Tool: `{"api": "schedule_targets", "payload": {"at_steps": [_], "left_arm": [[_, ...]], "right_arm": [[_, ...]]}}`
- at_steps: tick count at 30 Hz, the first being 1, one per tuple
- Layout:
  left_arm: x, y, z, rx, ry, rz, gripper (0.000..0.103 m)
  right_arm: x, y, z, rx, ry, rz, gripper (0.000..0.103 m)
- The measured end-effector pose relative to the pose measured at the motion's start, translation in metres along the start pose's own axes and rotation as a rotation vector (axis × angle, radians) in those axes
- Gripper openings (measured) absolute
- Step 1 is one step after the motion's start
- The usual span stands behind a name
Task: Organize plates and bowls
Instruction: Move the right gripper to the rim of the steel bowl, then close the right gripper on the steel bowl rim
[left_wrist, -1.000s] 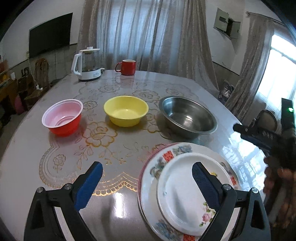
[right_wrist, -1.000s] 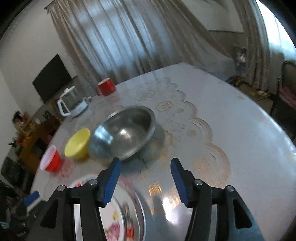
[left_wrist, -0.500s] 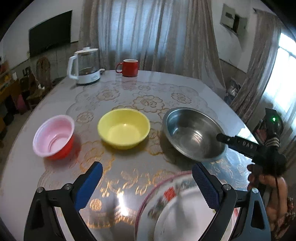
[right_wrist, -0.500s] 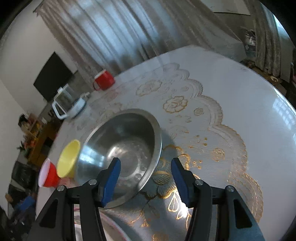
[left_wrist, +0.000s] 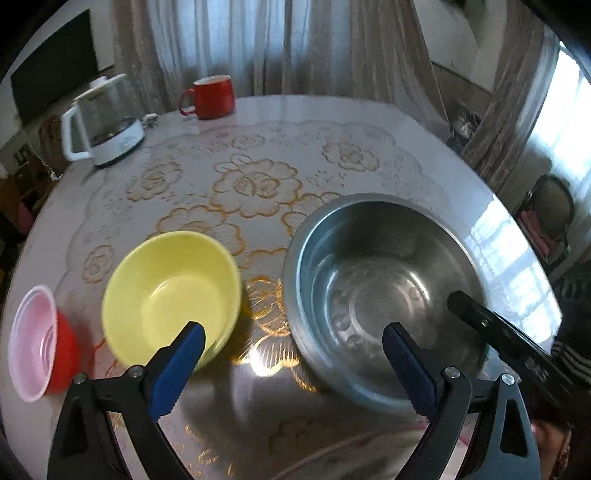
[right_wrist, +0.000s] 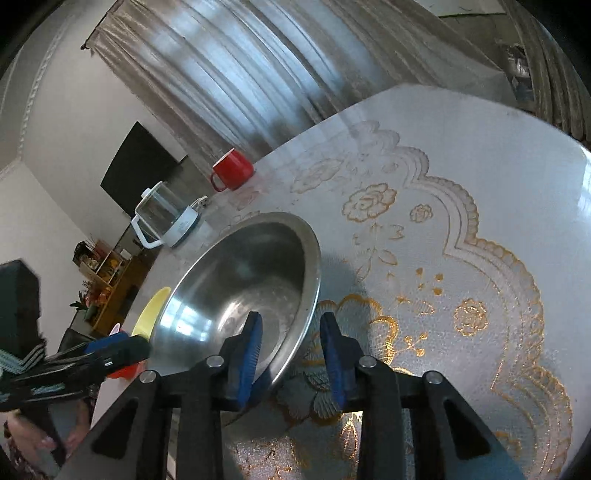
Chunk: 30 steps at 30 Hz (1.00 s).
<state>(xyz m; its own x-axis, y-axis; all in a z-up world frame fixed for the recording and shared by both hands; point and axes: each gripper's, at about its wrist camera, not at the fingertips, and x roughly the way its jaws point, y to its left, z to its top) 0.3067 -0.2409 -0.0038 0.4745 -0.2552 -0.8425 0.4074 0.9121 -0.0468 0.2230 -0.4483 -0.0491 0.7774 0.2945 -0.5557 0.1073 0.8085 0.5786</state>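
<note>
Three bowls: steel bowl (left_wrist: 384, 295), yellow bowl (left_wrist: 171, 291) and red bowl (left_wrist: 38, 338) stand apart in a row, none nested.
Progress: judged early; stacking is left, and no plates are in view.
Right gripper (right_wrist: 291, 354): jaws just closing, straddling the steel bowl's near rim, not visibly pinching.
Left gripper (left_wrist: 291, 369): wide open, empty, above the yellow-steel gap.
Surface: glossy table (left_wrist: 498, 229), gold-flowered cover.
Room: curtains, kettle (left_wrist: 105, 125), mug (left_wrist: 212, 96).

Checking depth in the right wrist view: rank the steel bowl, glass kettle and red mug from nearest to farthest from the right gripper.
1. Round steel bowl: its rim sits between the right gripper fingers.
2. Glass kettle with white base: farther back, left.
3. Red mug: farthest, by the curtains.
</note>
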Motion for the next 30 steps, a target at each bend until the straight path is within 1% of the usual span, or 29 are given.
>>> {"api": "schedule_targets", "payload": {"at_steps": [1,3,4,5,6,7,8,9,11,12,13,14,16,17,19,21,25,27,30], "left_arm": [[0.007,-0.001,0.003,0.003,0.015,-0.002,0.096],[0.015,-0.005,0.007,0.013,0.033,-0.013,0.088],[0.018,-0.006,0.009,0.025,0.036,0.0,0.081],[0.022,-0.008,0.01,0.047,0.043,0.033,0.073],[0.024,-0.009,0.01,0.058,0.045,0.048,0.068],[0.026,-0.01,0.009,0.074,0.044,0.063,0.056],[0.028,-0.01,0.009,0.081,0.052,0.064,0.047],[0.029,-0.01,0.007,0.079,0.064,0.051,0.043],[0.032,-0.015,0.003,0.075,0.097,-0.003,0.02],[0.032,-0.018,0.001,0.08,0.105,-0.014,0.019],[0.03,-0.023,-0.001,0.093,0.104,-0.005,0.018],[0.025,-0.028,-0.004,0.111,0.08,0.001,0.014],[0.017,-0.032,-0.008,0.121,0.059,0.009,0.014],[0.013,-0.033,-0.011,0.114,0.05,0.023,0.014],[0.007,-0.031,-0.016,0.092,0.042,0.028,0.014],[-0.001,-0.029,-0.02,0.07,0.027,0.03,0.014],[-0.023,-0.024,-0.031,0.029,-0.035,0.019,0.014],[-0.039,-0.02,-0.038,-0.007,-0.071,0.001,0.014],[-0.053,-0.022,-0.043,-0.011,-0.109,-0.01,0.014]], "right_arm": [[0.001,0.001,0.0,-0.004,0.004,0.004,0.032],[0.001,0.002,0.0,-0.007,0.009,0.011,0.032],[0.002,0.002,0.0,-0.005,0.011,0.017,0.031],[0.002,0.002,-0.001,-0.003,0.016,0.023,0.031],[0.003,0.002,-0.001,-0.001,0.02,0.018,0.03],[0.003,0.002,-0.002,0.0,0.026,0.018,0.03],[0.003,0.002,-0.002,0.005,0.029,0.019,0.028],[0.003,0.001,-0.002,0.008,0.03,0.016,0.027],[0.004,0.001,-0.003,0.007,0.032,0.016,0.023],[0.002,0.002,-0.003,0.001,0.031,0.014,0.022],[0.002,0.003,-0.003,-0.003,0.031,0.005,0.02],[0.003,0.003,-0.003,-0.005,0.032,-0.004,0.018],[0.003,-0.001,-0.003,0.012,0.036,-0.004,0.015],[0.003,-0.003,-0.003,0.02,0.036,0.0,0.014],[0.003,-0.004,-0.004,0.028,0.043,0.015,0.014],[0.002,0.0,-0.004,0.008,0.037,0.021,0.014],[-0.011,0.016,-0.006,-0.077,-0.026,0.027,0.014],[-0.02,0.027,-0.008,-0.133,-0.062,0.01,0.014],[-0.042,0.043,-0.008,-0.181,-0.112,0.013,0.014]]}}
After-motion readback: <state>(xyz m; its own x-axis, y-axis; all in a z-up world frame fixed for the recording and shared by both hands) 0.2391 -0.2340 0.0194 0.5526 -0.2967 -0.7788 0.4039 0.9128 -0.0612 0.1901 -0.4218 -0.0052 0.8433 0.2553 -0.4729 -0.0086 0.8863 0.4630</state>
